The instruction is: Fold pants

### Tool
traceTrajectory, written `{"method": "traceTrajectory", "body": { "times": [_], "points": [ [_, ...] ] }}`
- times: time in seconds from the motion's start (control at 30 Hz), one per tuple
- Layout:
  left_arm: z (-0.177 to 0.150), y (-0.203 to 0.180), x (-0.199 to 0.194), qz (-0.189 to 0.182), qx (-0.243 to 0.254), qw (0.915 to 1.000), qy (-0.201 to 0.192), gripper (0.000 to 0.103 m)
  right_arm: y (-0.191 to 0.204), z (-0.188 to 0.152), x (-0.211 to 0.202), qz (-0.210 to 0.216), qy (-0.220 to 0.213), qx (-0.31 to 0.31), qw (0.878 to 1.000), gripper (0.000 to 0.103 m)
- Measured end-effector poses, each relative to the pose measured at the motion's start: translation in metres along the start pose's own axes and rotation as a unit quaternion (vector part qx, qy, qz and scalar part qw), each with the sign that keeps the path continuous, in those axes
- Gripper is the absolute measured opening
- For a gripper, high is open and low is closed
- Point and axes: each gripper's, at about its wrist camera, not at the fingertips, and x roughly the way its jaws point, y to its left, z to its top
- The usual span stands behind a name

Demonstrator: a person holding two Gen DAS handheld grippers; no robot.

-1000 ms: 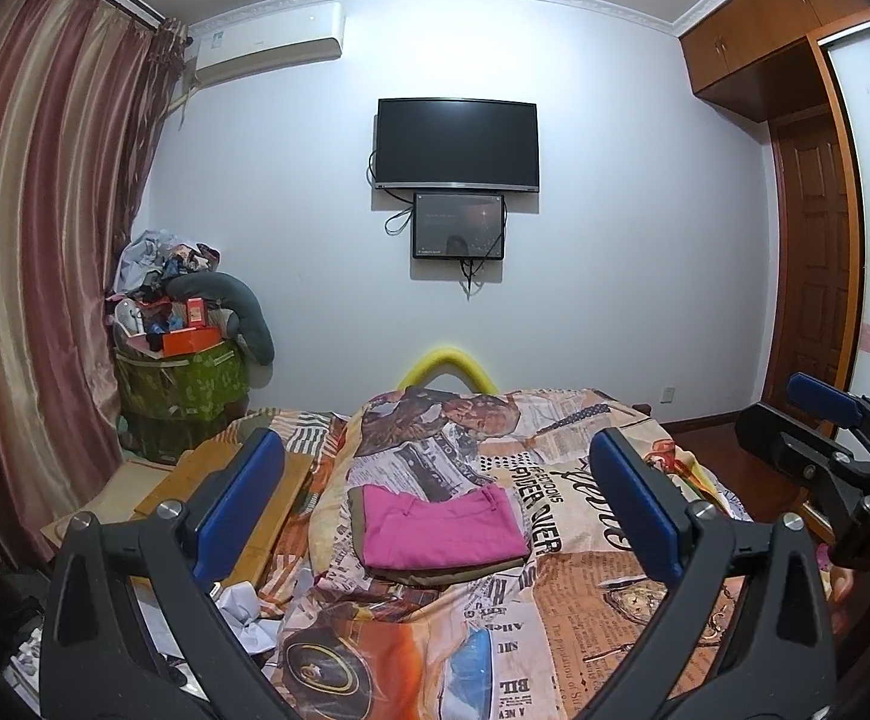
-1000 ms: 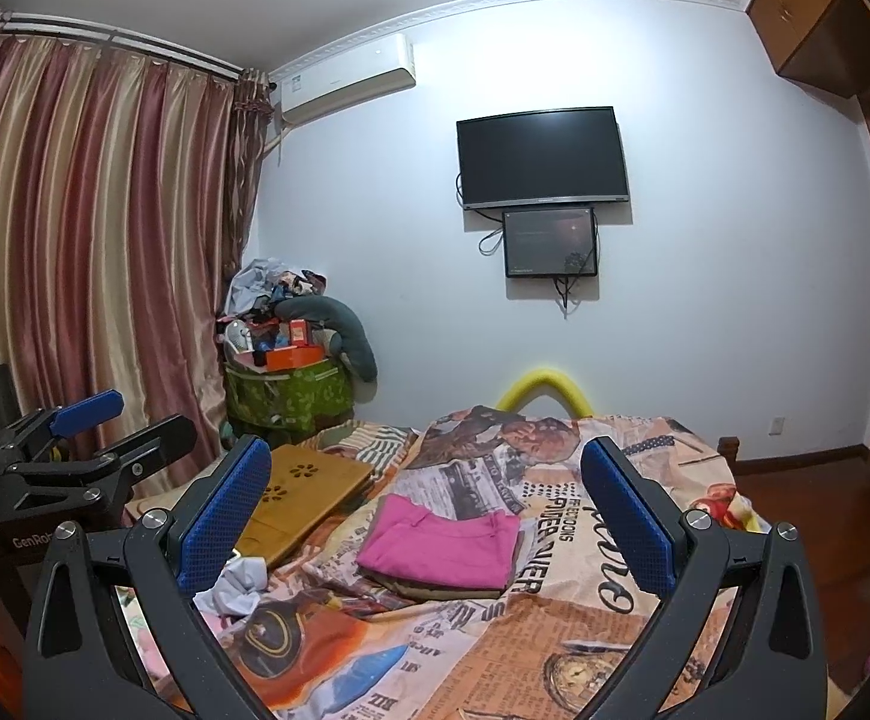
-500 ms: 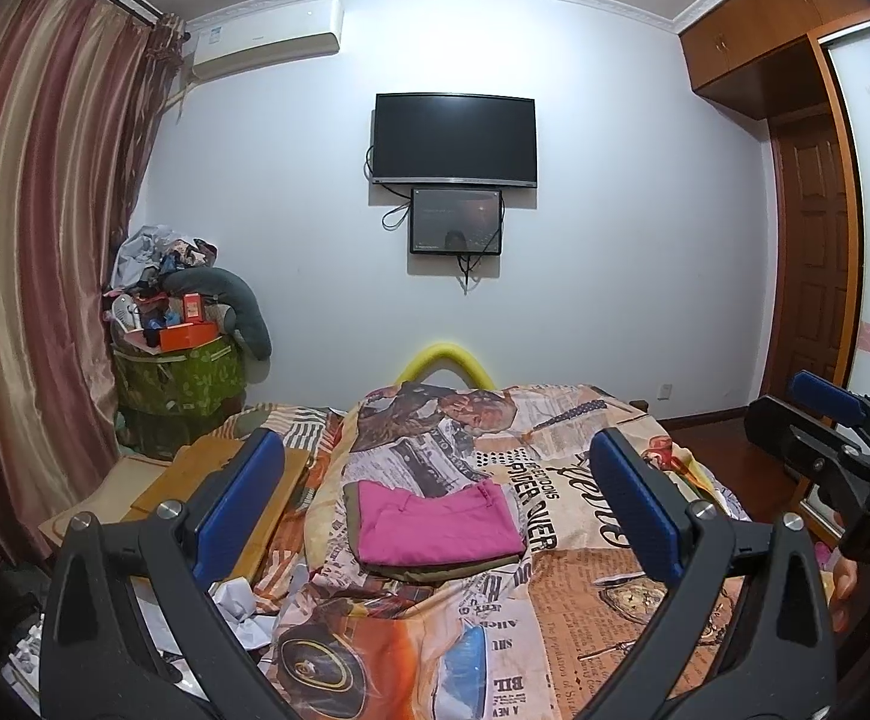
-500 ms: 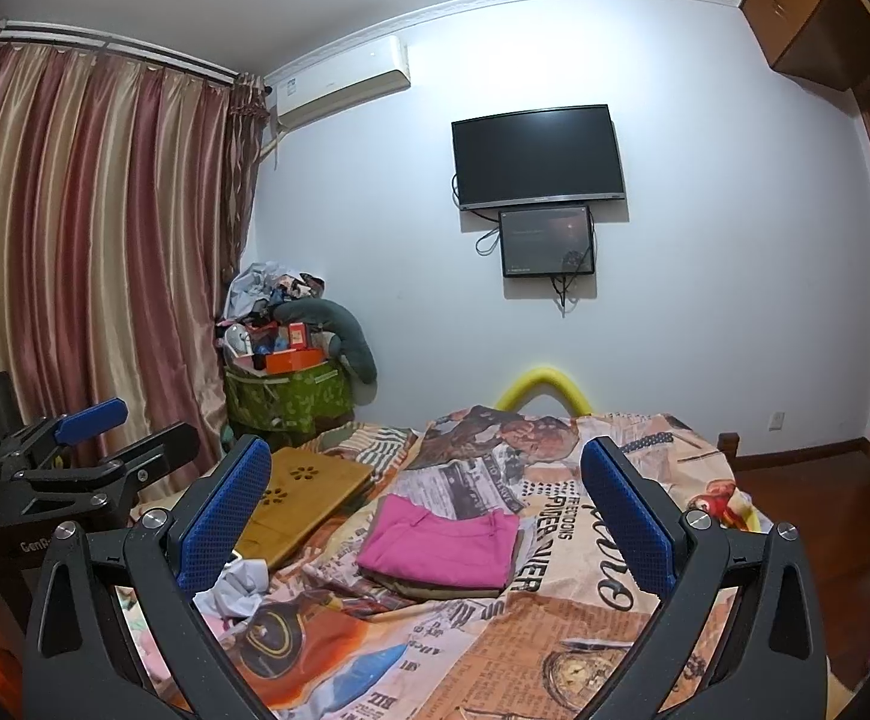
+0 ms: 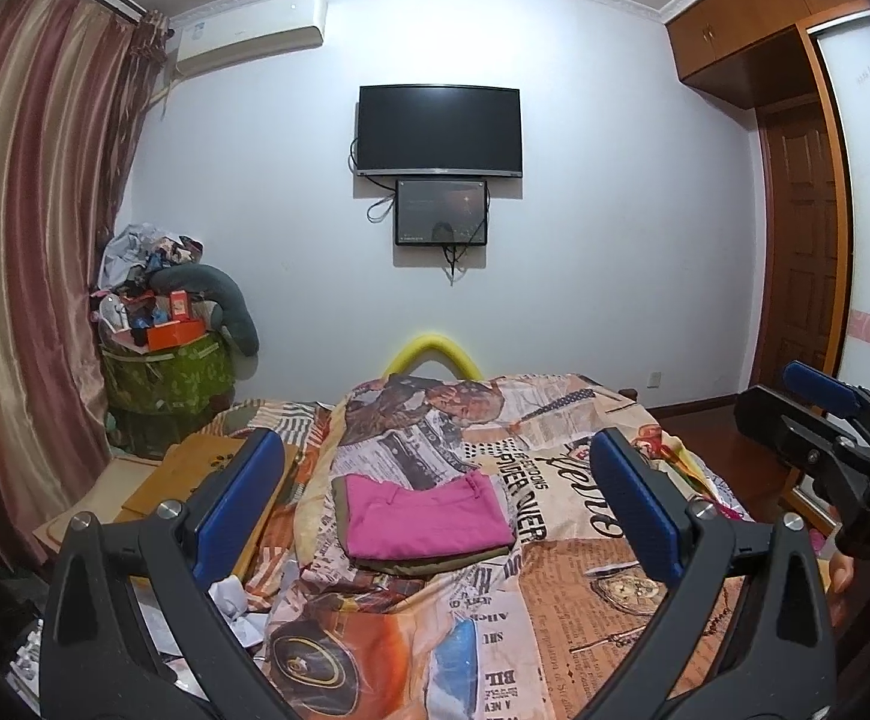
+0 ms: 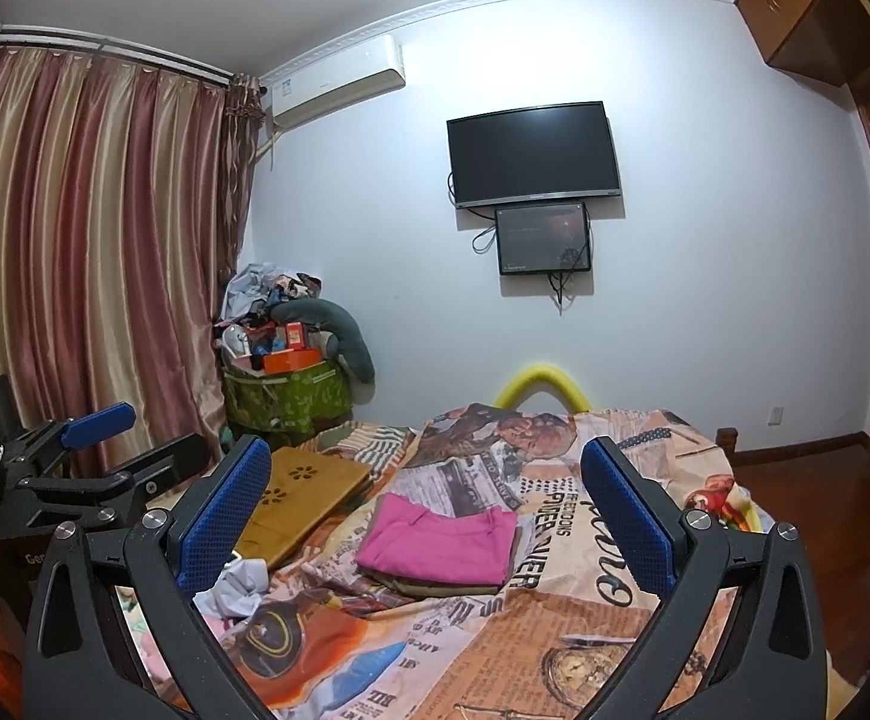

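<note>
Hovering above the bed, left gripper point(image 5: 435, 498) and right gripper point(image 6: 426, 501) are both gaping wide, carrying nothing. Beyond them, folded pink pants point(image 5: 426, 516) are lying on an olive garment point(image 5: 435, 564), resting on the newspaper-print bedspread point(image 5: 567, 600).
</note>
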Motion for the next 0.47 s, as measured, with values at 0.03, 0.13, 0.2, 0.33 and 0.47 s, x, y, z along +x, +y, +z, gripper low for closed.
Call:
{"method": "traceTrajectory", "body": {
  "times": [0.03, 0.13, 0.2, 0.33, 0.47],
  "points": [
    [-0.0001, -0.0003, 0.0001, -0.001, -0.001, 1.0000, 0.000, 0.103, 0.0004, 0.0000, -0.0002, 0.000, 0.000, 0.000, 1.000, 0.103],
    [0.0002, -0.0007, 0.0006, -0.001, -0.001, 1.0000, 0.000, 0.103, 0.0006, -0.0005, 0.0007, -0.001, 0.004, 0.002, 1.000, 0.103],
    [0.0000, -0.0007, 0.0009, -0.003, -0.002, 1.0000, 0.001, 0.103, 0.0010, -0.0013, 0.0014, -0.001, 0.006, 0.002, 1.000, 0.103],
    [-0.0008, 0.0018, 0.0034, -0.008, -0.009, 0.9999, 0.006, 0.103, 0.0007, -0.0017, 0.0034, -0.001, 0.009, 0.004, 1.000, 0.103],
    [-0.0020, 0.0031, 0.0081, -0.006, -0.013, 0.9998, 0.010, 0.103, -0.0007, -0.0033, 0.0054, -0.001, 0.013, 0.006, 1.000, 0.103]
  ]
}}
